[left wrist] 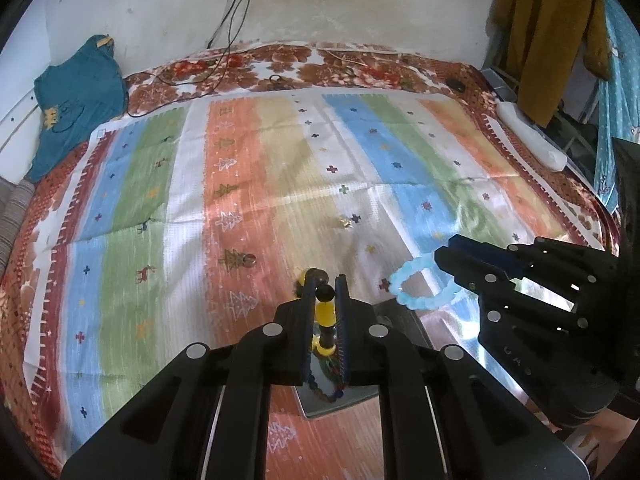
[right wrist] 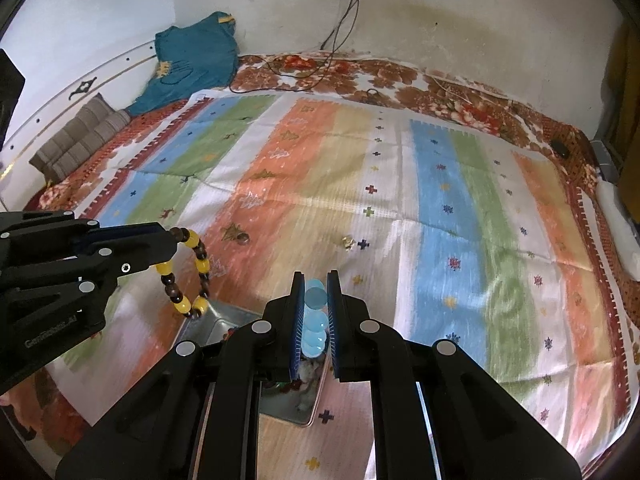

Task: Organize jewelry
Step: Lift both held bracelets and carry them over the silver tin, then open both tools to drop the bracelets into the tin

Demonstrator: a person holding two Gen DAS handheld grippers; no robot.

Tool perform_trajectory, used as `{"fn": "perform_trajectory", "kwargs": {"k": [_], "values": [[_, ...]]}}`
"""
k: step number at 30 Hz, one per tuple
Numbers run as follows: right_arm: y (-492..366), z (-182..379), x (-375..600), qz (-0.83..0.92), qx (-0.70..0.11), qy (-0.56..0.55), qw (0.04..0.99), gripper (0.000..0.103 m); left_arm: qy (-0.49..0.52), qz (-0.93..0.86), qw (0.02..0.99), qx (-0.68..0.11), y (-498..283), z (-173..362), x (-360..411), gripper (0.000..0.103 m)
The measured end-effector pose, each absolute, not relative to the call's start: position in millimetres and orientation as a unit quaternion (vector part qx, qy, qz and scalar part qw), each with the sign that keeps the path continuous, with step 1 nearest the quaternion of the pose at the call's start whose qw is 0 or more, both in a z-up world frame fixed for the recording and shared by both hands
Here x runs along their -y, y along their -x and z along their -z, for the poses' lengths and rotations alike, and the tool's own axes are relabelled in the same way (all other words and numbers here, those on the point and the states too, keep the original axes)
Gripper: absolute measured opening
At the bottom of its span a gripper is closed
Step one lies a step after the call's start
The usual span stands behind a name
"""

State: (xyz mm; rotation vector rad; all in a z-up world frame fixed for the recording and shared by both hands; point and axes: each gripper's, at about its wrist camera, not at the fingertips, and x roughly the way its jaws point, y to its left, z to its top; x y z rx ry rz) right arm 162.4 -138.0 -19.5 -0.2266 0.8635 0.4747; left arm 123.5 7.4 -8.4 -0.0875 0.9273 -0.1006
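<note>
Left wrist view: sits on my left gripper (left wrist: 325, 280), looks forward and down along its fingers, close above the striped cloth (left wrist: 260, 152) on the bed, facing the far wall (left wrist: 340, 4). My right gripper (left wrist: 444, 260) enters at its right edge.

Right wrist view: sits on my right gripper (right wrist: 316, 276), same forward-down heading, equally close. My left gripper (right wrist: 172, 240) enters at its left edge.

Shared ground: striped cloth (right wrist: 400, 168), far wall (right wrist: 460, 20), teal garment (left wrist: 76, 96) (right wrist: 192, 56), metal tray (left wrist: 340, 404) (right wrist: 224, 320) beneath both grippers.
</note>
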Motion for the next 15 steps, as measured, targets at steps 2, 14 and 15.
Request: {"fn": "perform_trajectory", "kwargs": {"k": [2,14,15], "values": [[-158,20,139,-0.228,-0.414,0.109,0.874,0.012,0.042,0.051,0.893,-0.445,-118,7,-6,0.009],[-136,19,146,-0.236,-0.412,0.105,0.874,0.012,0.039,0.058,0.896,-0.439,-94,5,3,0.009],[-135,19,146,-0.238,-0.413,0.105,0.873,0.012,0.039,0.059,0.896,-0.439,-92,6,3,0.009]]}}
